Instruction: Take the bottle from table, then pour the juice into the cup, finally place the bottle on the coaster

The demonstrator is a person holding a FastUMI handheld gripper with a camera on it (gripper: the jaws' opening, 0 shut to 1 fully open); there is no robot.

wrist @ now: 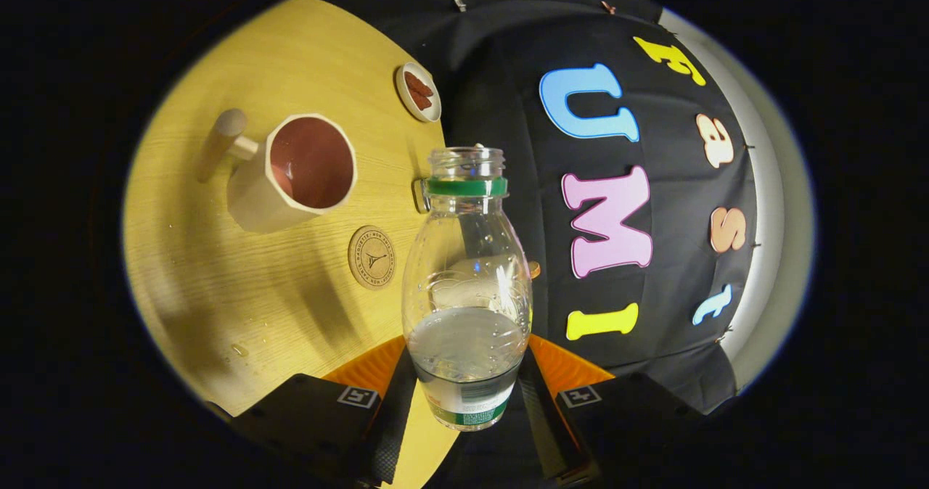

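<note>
While the two black gripper (465, 402) fingers pinch the lower body of the clear plastic bottle (467, 286), one finger on each side, the bottle stands lifted between them, capless, with a green neck ring and a partial fill of clear liquid. The view is rolled, so the round yellow wooden table (218, 286) lies off to one side of the bottle. On it rests the cream faceted cup (294, 173) with a wooden handle and a reddish-brown interior, well in from the table edge. The round cork coaster (371, 257) lies between the cup and the bottle, near the table edge. A small white dish (419, 92) holding reddish pieces sits beyond the cup, at the edge.

Judged step: transport toward the cup, or the start of the pour. The next move calls for bringing the bottle mouth over the cup opening, then tilting gradually while maintaining grip pressure.
</note>
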